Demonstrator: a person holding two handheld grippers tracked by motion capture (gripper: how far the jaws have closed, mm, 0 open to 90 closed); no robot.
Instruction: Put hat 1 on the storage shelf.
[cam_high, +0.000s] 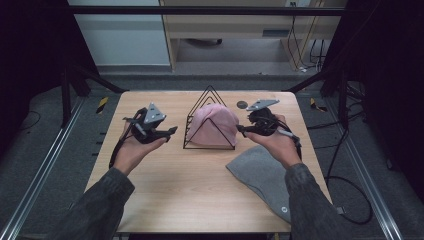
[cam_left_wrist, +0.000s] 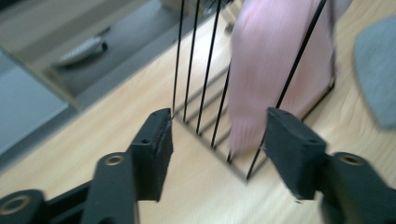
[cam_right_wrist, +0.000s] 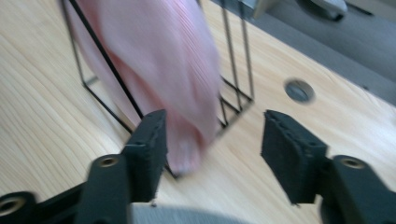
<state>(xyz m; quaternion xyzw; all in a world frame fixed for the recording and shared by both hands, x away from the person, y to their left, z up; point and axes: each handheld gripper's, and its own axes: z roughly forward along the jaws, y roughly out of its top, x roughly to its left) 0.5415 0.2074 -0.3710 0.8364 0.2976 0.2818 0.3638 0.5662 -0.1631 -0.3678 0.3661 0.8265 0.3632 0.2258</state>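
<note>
Pink ribbed knit, a beanie (cam_high: 216, 125), sits draped inside the black wire rack (cam_high: 210, 100), a triangular frame standing near the middle of the wooden table (cam_high: 165, 185); its lower edge hangs out past the rack's front wire toward the person. The left gripper (cam_high: 170, 132) hovers just to the left of the rack with its jaws apart and nothing between them, and in the left gripper view the rack's upright wires and the beanie's hem lie straight ahead of the open pads. The right gripper (cam_high: 241, 129) hovers just to the right of the rack, its jaws likewise spread and empty, the beanie's hanging edge close ahead of its left pad in the right gripper view. A second, grey beanie (cam_high: 262, 175) lies flat on the table, nearer the person than the rack and to its right, partly under the right forearm. The step looks like handling the pink beanie at the rack. To do it well, pinch knit only, low on the hem and clear of the thin wires, so the light rack is not dragged or tipped; one gripper could steady the frame.
</note>
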